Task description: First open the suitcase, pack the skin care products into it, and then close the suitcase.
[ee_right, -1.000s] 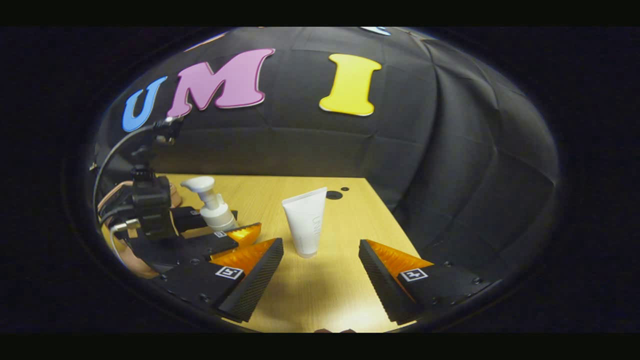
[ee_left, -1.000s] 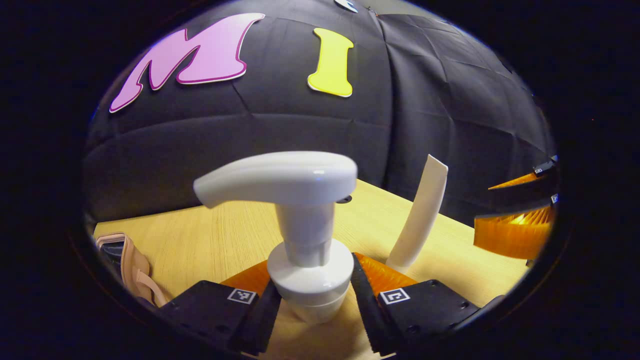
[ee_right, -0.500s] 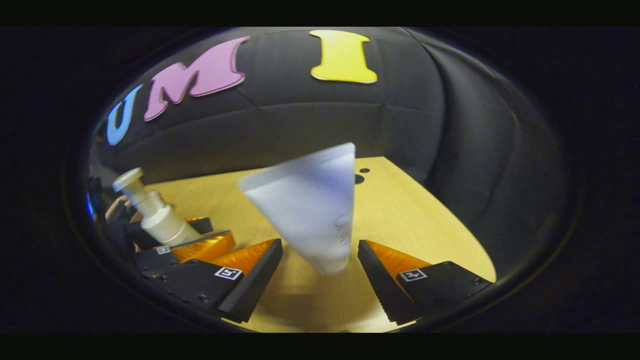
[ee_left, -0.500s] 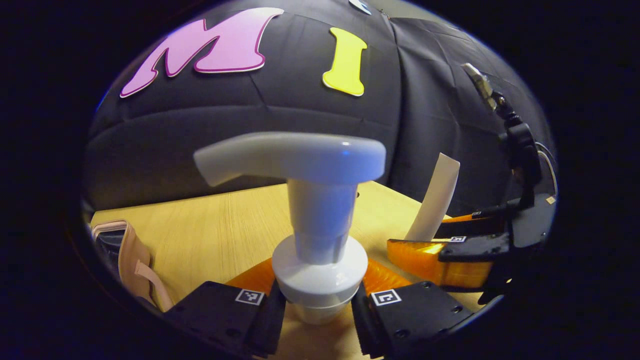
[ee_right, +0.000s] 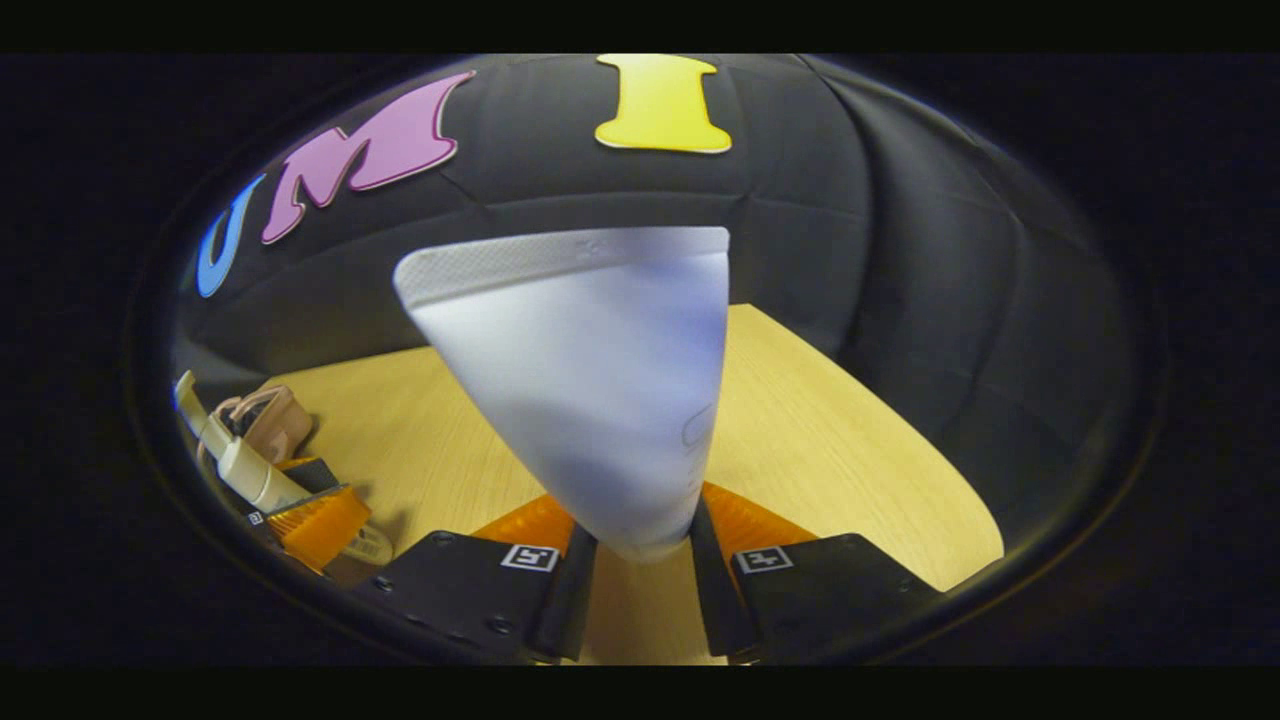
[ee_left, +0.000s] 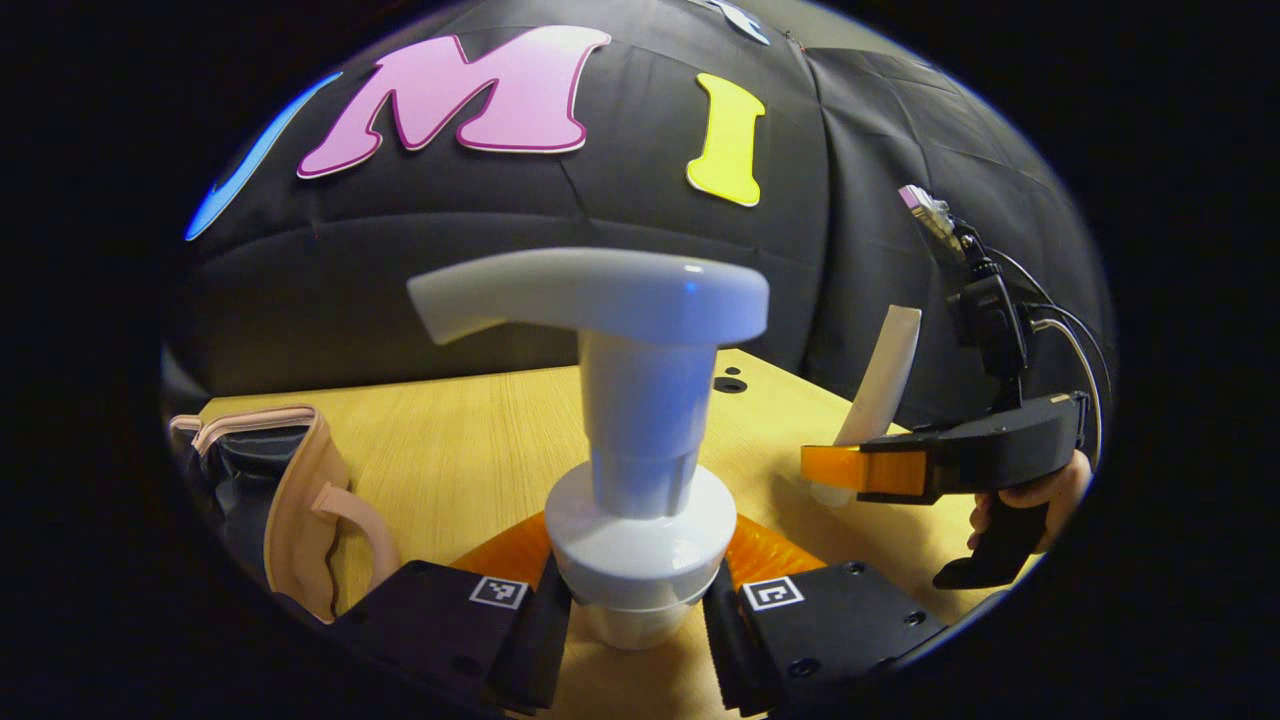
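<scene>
Overhead-lit, pale wooden table [ee_left: 450,450] against black cloth wall [ee_left: 400,270]; left jaws grip pump bottle [ee_left: 625,400]; right jaws grip tube [ee_right: 590,390].

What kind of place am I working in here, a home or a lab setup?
Most likely a staged recording booth, not a home: black cloth wall right behind a bare wooden table, with only the pump bottle, white tube and tan suitcase laid out.

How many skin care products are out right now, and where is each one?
2. The pump bottle stands clamped in the left gripper; the white tube is clamped near its base in the right gripper. Others may lie inside the suitcase, unseen.
</scene>
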A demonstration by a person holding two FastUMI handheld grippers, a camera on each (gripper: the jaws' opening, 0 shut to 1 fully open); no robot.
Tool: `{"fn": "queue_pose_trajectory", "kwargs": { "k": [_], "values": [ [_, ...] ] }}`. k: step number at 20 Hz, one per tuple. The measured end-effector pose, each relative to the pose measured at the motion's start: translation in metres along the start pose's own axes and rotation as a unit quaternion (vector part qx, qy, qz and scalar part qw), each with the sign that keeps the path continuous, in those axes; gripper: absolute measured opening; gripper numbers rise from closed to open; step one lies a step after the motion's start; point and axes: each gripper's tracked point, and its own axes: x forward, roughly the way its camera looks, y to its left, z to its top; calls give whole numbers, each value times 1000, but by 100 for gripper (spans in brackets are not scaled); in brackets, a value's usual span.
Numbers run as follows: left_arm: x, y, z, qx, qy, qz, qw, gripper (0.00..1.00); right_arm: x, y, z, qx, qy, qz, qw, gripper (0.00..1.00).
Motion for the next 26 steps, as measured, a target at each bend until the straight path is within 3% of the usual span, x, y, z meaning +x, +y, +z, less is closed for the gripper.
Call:
{"fn": "queue_pose_trajectory", "kwargs": {
  "k": [2, 3, 5, 8, 10, 14, 17, 18, 21, 23, 26],
  "values": [
    [-8, 8, 1, -16, -7, 7, 1000, 63, -17, 11, 25, -22, -39, 11, 999, 41],
    [-18, 12, -2, -28, 0, 9, 1000, 61, -24, 18, 32, -26, -47, 19, 998, 45],
    [-33, 19, 1, -27, 1, 18, 999, 61, -41, 35, 45, -40, -61, 37, 997, 45],
    [-65, 32, 31, -10, -19, 26, 999, 61, -73, 70, 61, -66, -80, 69, 992, 45],
    [-100, 46, 63, -24, -39, 28, 999, 61, -97, 104, 68, -77, -87, 97, 988, 45],
    [-162, 112, 99, -45, -43, 72, 995, 60, -134, 175, 80, -81, -94, 151, 981, 45],
    [-194, 180, 89, -64, 0, 107, 992, 60, -155, 229, 86, -83, -103, 189, 973, 41],
    [-202, 206, 75, -72, 32, 111, 991, 61, -160, 251, 87, -82, -105, 206, 969, 45],
    [-196, 259, 37, -73, 111, 124, 983, 61, -172, 296, 78, -79, -97, 244, 962, 45],
    [-188, 271, 8, -85, 169, 128, 974, 58, -173, 319, 71, -77, -87, 264, 957, 45],
    [-179, 272, -25, -112, 226, 117, 961, 61, -172, 340, 60, -82, -78, 288, 951, 40]
  ]
}}
